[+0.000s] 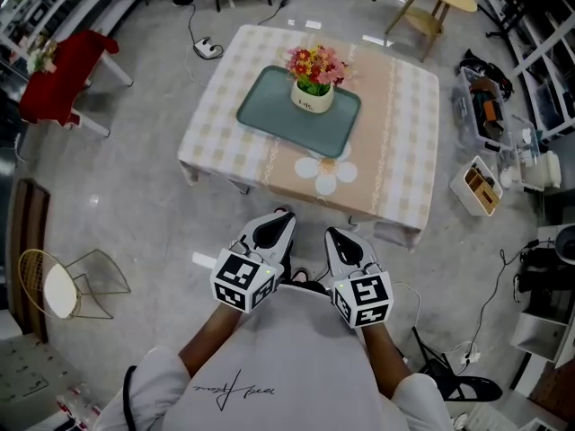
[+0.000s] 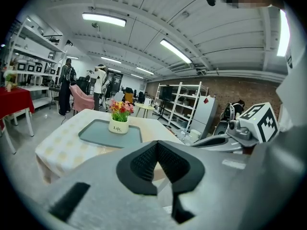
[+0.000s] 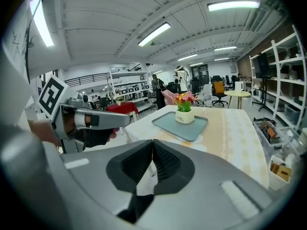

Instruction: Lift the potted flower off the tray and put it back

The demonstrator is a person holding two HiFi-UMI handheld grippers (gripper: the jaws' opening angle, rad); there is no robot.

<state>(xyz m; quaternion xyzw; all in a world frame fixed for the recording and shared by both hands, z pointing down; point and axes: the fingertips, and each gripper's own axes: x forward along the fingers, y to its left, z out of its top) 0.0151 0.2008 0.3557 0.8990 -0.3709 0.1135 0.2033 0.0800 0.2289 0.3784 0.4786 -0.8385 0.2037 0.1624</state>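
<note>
1. Head view: the potted flower (image 1: 314, 83) stands at the far edge of the tray (image 1: 269, 110), which lies toward the far left corner of the table (image 1: 404, 151). A wide band of cloth stays open along the near edge and the right side. Open floor separates the near edge from the left gripper (image 1: 278, 221) and right gripper (image 1: 336, 239). They are held side by side before the person's chest, aimed tableward and slightly down.
2. Left gripper view: the left gripper's (image 2: 157, 152) jaws are pressed together with nothing between them. The pot (image 2: 119, 119) sits on the tray ahead, well apart, and the right gripper (image 2: 216, 140) runs alongside.
3. Right gripper view: the right gripper's (image 3: 152, 150) jaws likewise meet, empty. The flower (image 3: 184, 110) is on the tray (image 3: 168, 121), and the table's right edge gives onto clear floor.
</note>
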